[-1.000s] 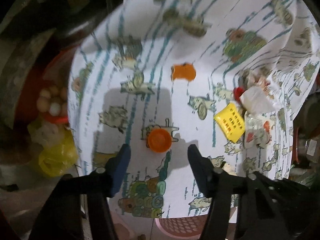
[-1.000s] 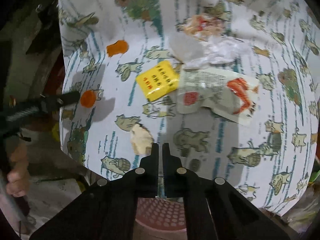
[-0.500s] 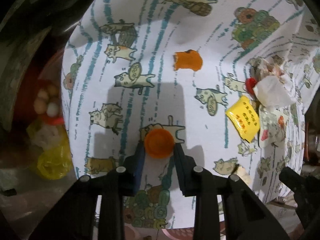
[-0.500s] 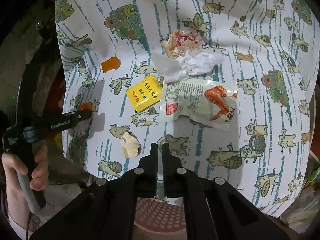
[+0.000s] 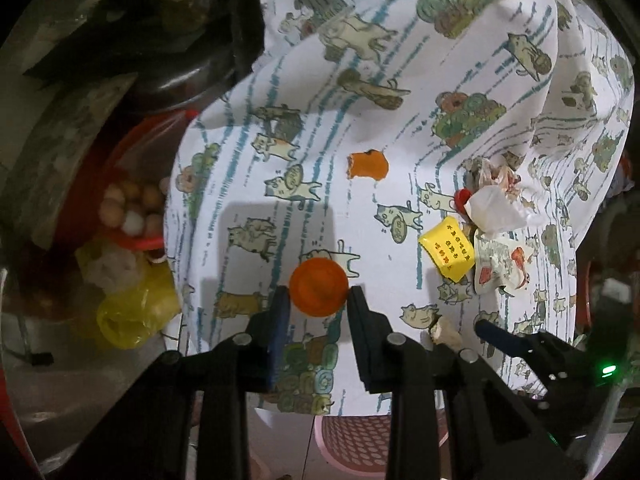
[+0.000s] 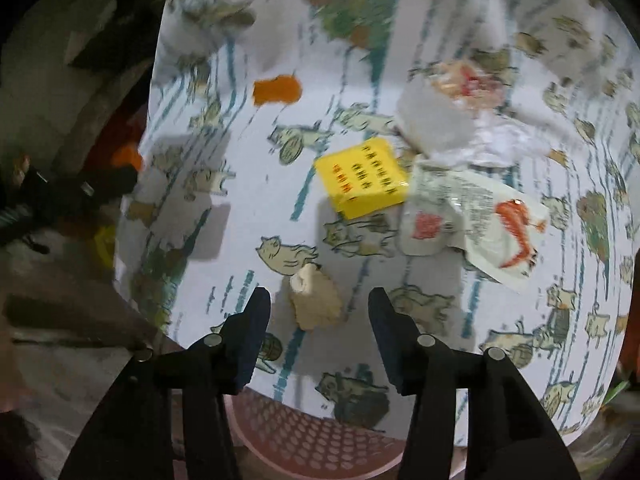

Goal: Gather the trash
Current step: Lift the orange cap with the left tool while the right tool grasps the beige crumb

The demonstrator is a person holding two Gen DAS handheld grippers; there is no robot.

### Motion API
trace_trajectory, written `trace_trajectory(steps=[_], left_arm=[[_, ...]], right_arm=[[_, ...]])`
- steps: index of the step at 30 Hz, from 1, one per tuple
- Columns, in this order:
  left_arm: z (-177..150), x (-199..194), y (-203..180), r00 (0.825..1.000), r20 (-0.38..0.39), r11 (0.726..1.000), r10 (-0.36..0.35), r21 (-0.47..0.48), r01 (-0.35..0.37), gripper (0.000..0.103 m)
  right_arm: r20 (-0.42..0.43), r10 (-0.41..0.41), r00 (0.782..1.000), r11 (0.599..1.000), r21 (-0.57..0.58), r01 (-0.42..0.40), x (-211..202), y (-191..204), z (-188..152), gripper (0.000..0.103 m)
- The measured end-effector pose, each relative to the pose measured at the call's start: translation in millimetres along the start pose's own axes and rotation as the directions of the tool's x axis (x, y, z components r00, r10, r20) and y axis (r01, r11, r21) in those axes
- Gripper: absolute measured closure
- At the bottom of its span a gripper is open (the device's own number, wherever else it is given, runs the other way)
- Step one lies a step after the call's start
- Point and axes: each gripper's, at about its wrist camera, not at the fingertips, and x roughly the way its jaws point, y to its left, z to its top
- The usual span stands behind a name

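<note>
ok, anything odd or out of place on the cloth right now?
Just the trash itself: an orange scrap, a crumpled tissue, a yellow packet, a torn snack wrapper and a beige chunk lie loose on the patterned cloth. The cloth is rumpled at the far side. Nothing spilled.

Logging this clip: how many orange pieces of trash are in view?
2: an orange cap clamped in the left gripper, and an orange scrap lying farther back on the tablecloth. Others may be hidden.
</note>
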Motion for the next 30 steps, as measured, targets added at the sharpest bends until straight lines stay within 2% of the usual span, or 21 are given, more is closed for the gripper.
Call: trace_trajectory(steps=[5,8,11,15,23,26,30], left_arm=[[-1.5,0.5,4.5,1.000,0.000,1.000,0.007,-0.001,-0.007,0.075],[-3.0,-0.4,3.9,1.000,0.001,1.000,0.006,0.004,-0.006,0.075],[-5.0,-3.8,2.7,1.000,0.007,1.000,0.004,0.011,-0.004,0.075],[-7.0,-11.9,-0.9,1.000,0.025,1.000,-0.001,0.022,0.001,0.075],[-18.6,-46.9,-14.6,0.994,0.095,0.997,-0.057,0.065,0.051,0.075],[-29.1,-63.6,-26.6,0.991,0.135,0.994,-0.021,0.108,0.006,0.075],[-37.9,-88.6,-32.7,0.984,0.170,0.992,-0.048,0.123,0.027,0.075]], right_arm=[[-0.021,-0.056,0.998,0.998,-0.033,0.055,10.9,8.3,-0.3,0.050],[-0.016,-0.071,0.997,0.997,-0.029,0.071,10.3,7.4,0.0,0.071],[-0.022,-0.026,0.999,0.999,0.031,0.026,7.7,-2.9,-0.9,0.071],[0.010,-0.011,1.000,0.996,0.084,0.010,-4.9,-16.5,-2.7,0.071],[0.144,0.000,0.990,0.993,0.117,-0.017,-66.4,-37.0,-14.4,0.071],[0.199,-0.022,0.980,0.991,0.135,-0.005,-95.4,-34.5,-23.9,0.071],[0.275,-0.034,0.961,0.988,0.154,-0.009,-138.9,-28.7,-37.4,0.071]])
